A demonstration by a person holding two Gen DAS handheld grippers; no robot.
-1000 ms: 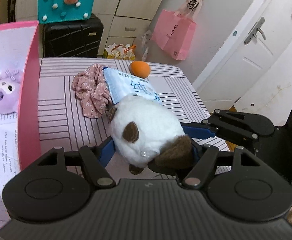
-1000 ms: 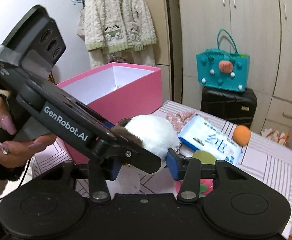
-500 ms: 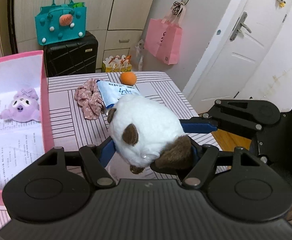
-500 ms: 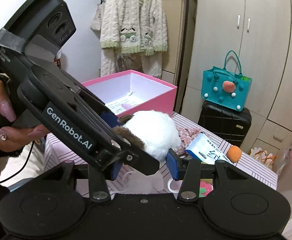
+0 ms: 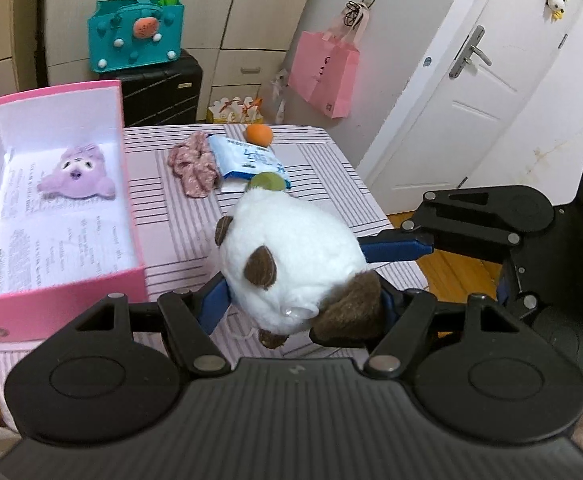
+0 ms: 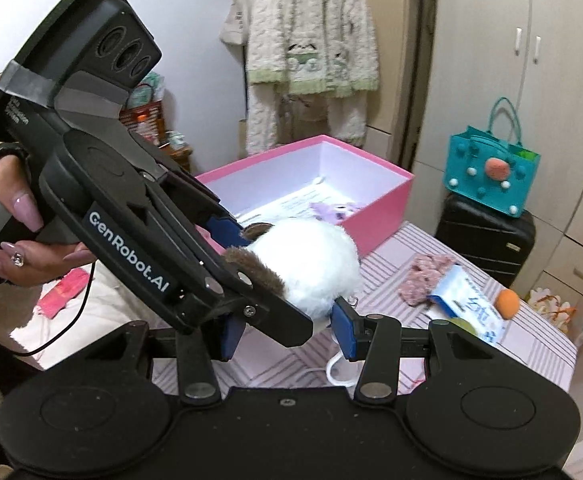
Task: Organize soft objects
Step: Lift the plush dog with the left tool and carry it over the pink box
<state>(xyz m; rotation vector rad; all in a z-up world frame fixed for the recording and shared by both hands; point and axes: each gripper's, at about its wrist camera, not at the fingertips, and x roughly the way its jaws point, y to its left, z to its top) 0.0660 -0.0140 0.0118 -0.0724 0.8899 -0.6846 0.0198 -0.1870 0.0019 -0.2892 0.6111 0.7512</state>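
A white plush toy (image 5: 291, 252) with brown ears is held in the air above a striped pink tabletop (image 5: 323, 176), gripped from two sides at once. The left gripper (image 5: 303, 304) has its blue-padded jaws pinching the toy's lower body, and the right gripper (image 6: 287, 320) comes in from the other side, its jaws likewise pressed into the white fur. In the right wrist view a hand (image 6: 23, 240) with long pink nails grasps the left gripper's handle.

To the toy's left, on the same tabletop, stands an open pink box (image 5: 127, 184) with white inner walls. Inside it lies a purple plush toy (image 5: 77, 174), resting on printed paper (image 5: 51, 248) that lines the bottom. The white toy hangs just beside the box's near corner, outside it.

Farther along the tabletop lie a pink floral scrunchie (image 5: 191, 168), a blue-and-white tissue pack (image 5: 247, 160) touching it, an orange ball (image 5: 258, 134) at the far edge and a small green ball (image 5: 269, 182) partly hidden behind the toy's head.

Beyond the tabletop, a teal felt bag (image 5: 135, 40) sits on top of a black suitcase (image 5: 163, 92), and a pink paper bag (image 5: 323, 72) hangs on the wall beside a white door (image 5: 471, 100).
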